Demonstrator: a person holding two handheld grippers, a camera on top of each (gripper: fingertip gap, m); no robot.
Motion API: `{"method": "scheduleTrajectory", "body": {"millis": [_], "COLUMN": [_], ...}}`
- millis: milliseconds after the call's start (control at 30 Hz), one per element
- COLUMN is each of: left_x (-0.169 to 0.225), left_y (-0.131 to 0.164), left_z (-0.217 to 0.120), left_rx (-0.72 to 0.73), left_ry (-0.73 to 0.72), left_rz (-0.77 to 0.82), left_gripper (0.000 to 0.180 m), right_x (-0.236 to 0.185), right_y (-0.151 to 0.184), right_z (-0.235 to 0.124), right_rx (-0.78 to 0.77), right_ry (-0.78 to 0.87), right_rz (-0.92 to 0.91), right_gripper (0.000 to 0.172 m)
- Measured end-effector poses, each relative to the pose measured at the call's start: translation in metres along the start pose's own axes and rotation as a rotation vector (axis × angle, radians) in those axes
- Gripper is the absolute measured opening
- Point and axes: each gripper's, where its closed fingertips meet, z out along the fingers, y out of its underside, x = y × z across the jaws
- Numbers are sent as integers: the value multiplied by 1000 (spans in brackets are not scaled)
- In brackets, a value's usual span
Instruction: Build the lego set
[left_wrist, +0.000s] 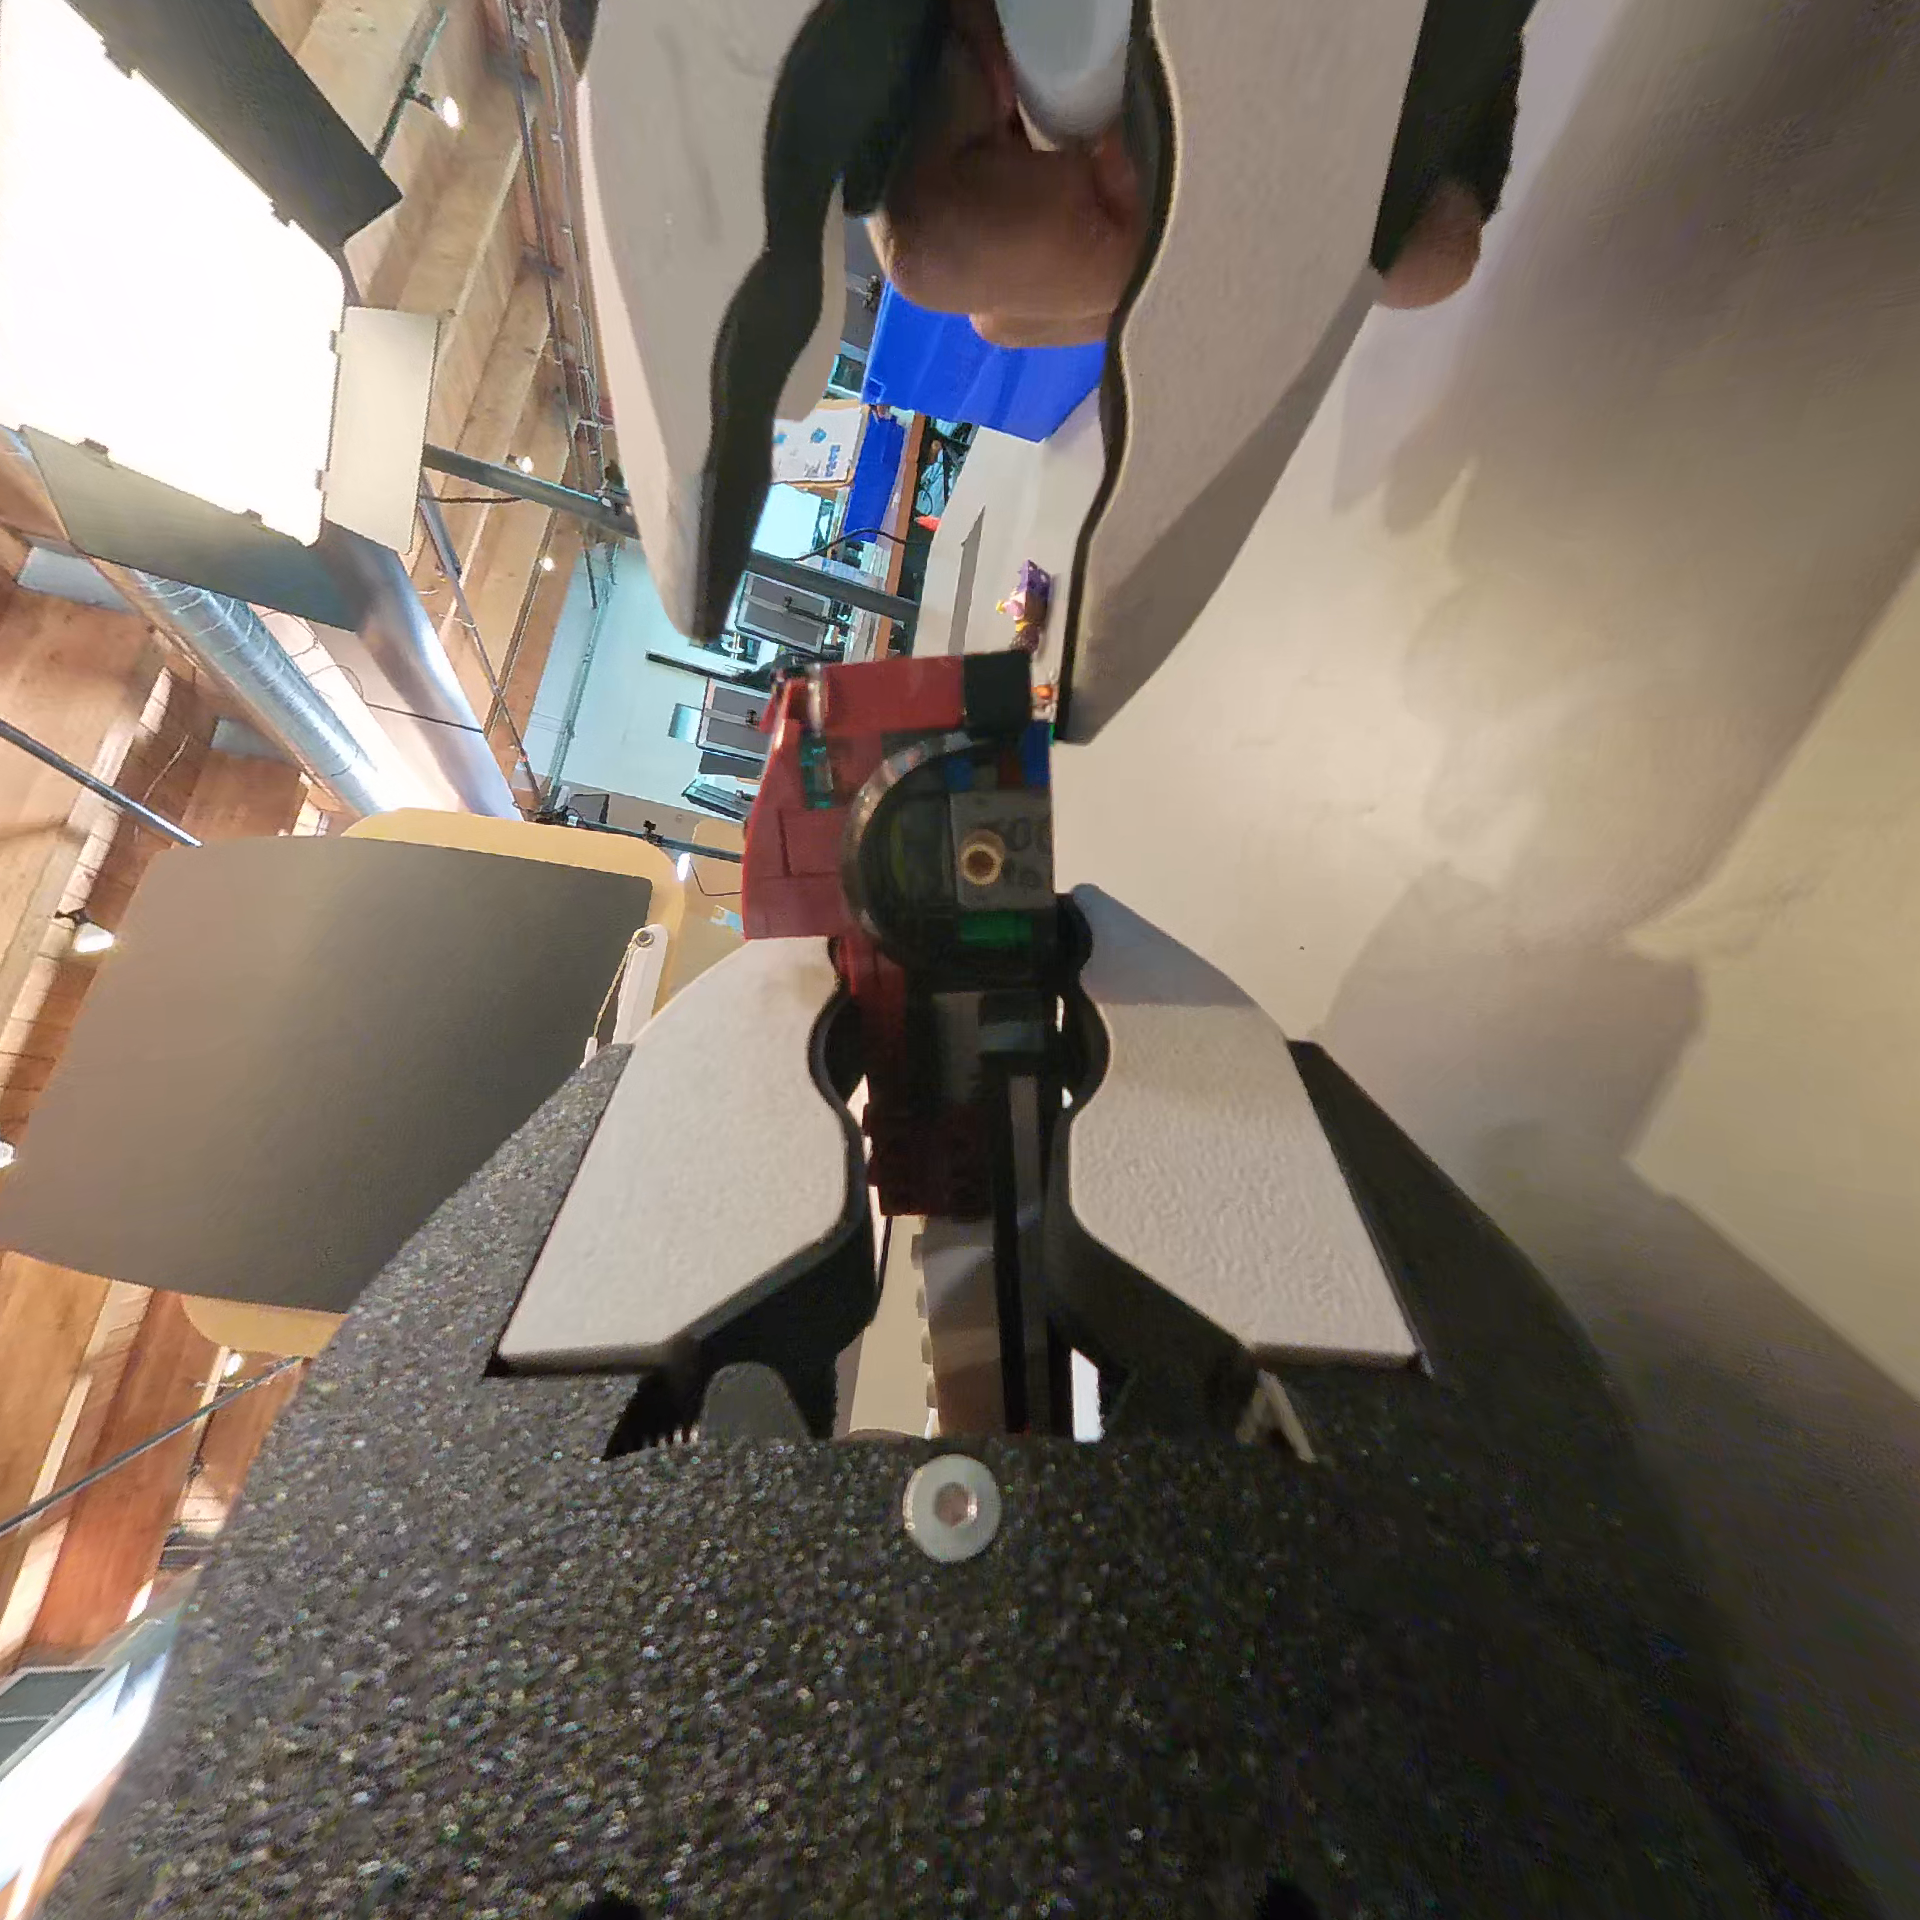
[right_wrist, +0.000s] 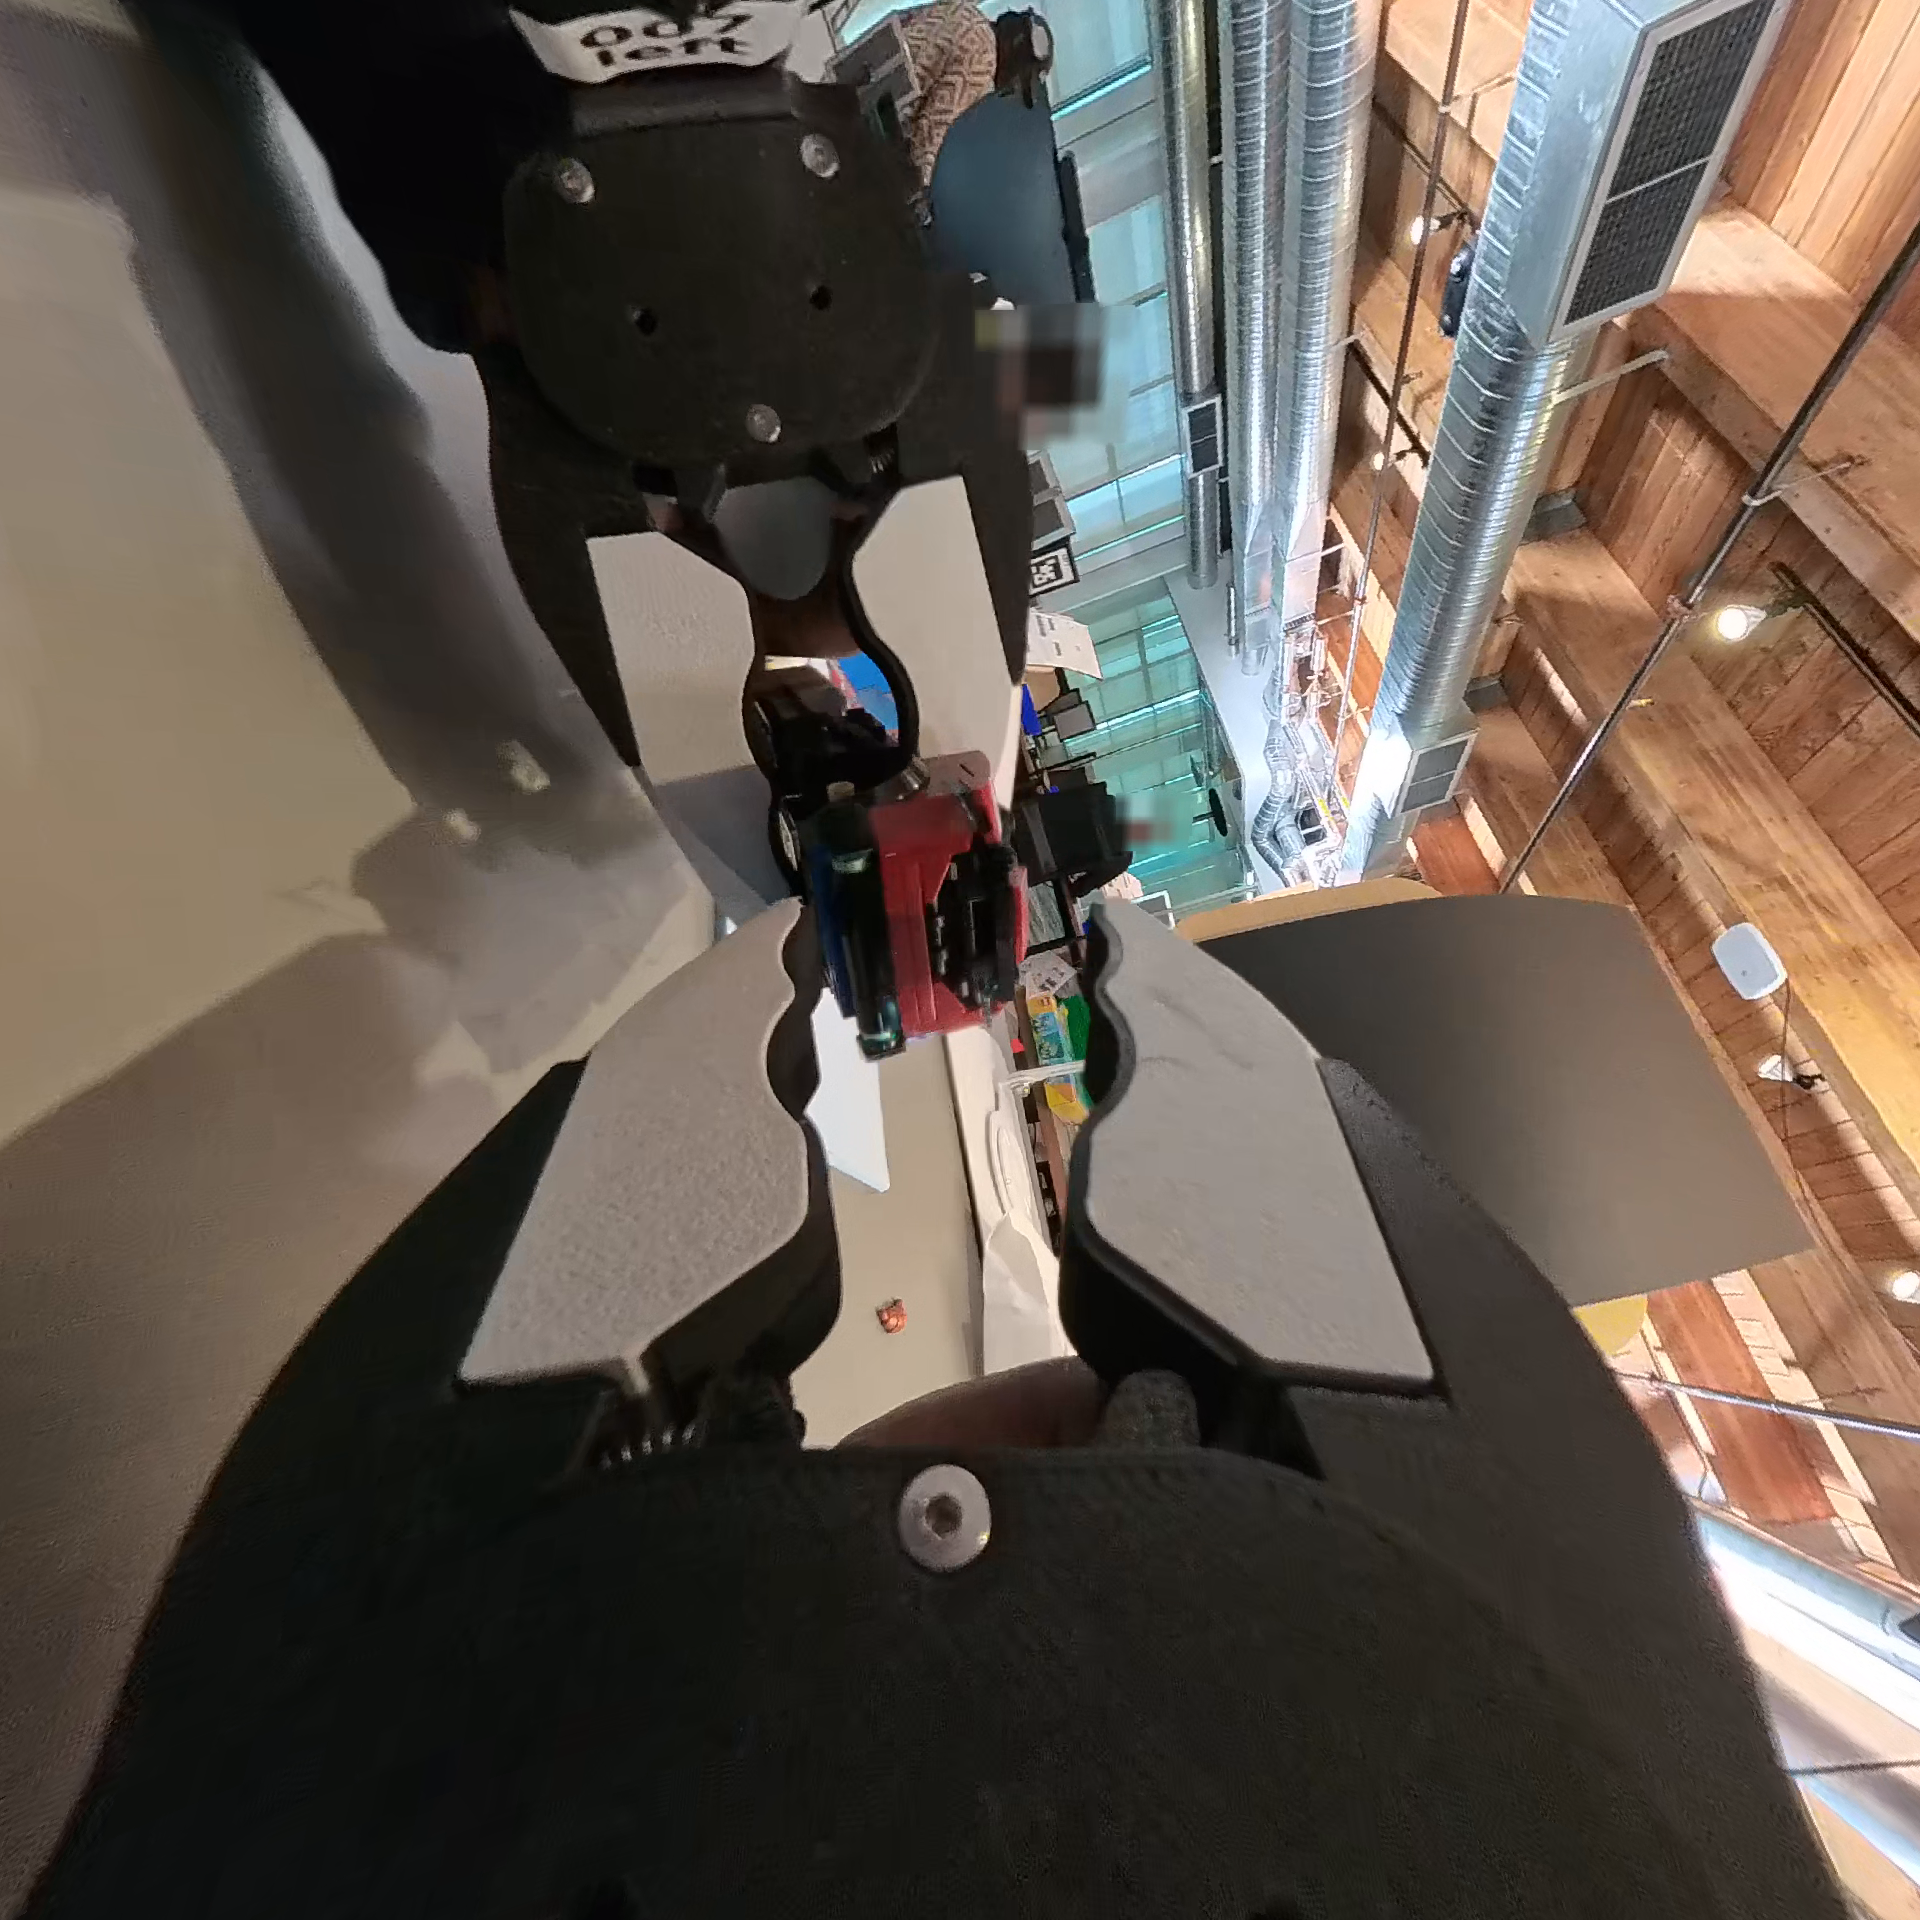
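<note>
A toy car built of red, black and blue bricks (left_wrist: 831, 831) is held in the air over a white table (left_wrist: 1455, 727). My left gripper (left_wrist: 940, 925) is shut on its black near end, with both pads against it. The right wrist view shows the same grip from the other side, with the left gripper (right_wrist: 831, 727) on the car (right_wrist: 914, 914). My right gripper (right_wrist: 948, 914) is open around the car's other end. Its left fingertip (right_wrist: 795, 935) is at the blue side, and its right fingertip (right_wrist: 1101, 935) stands clear of the car. The right gripper also shows in the left wrist view (left_wrist: 888, 675).
A hand (left_wrist: 997, 239) holds the right gripper. Small coloured pieces (left_wrist: 1029, 603) lie far off on the table, and an orange bit (right_wrist: 891, 1315) lies below the right gripper. A blue bin (left_wrist: 966, 384) and a black panel (left_wrist: 312, 1060) stand beyond the table.
</note>
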Motion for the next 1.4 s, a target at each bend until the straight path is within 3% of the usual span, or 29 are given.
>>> {"method": "scheduleTrajectory", "body": {"millis": [233, 667, 733, 833, 1000, 1400], "left_x": [3, 7, 4, 9, 28, 54], "left_y": [-3, -3, -1, 9, 31, 26], "left_z": [0, 3, 3, 2, -7, -20], "left_rx": [-4, -26, -54, -149, -344, -502], "left_ry": [16, 30, 21, 53, 159, 370], "left_rz": [20, 24, 55, 130, 254, 179], "left_gripper": [34, 35, 35, 35, 35, 38], "right_x": [-8, -11, -12, -16, -24, -45], "right_y": [-1, 3, 5, 14, 28, 39], "right_z": [-1, -2, -3, -10, -27, -39], "right_rx": [0, -24, -42, -94, -167, -255], "right_ry": [-44, -64, -76, -125, -197, -252], "right_rz": [-3, 2, 2, -2, 107, 161], "right_gripper": [38, 37, 38, 53, 54, 50]}}
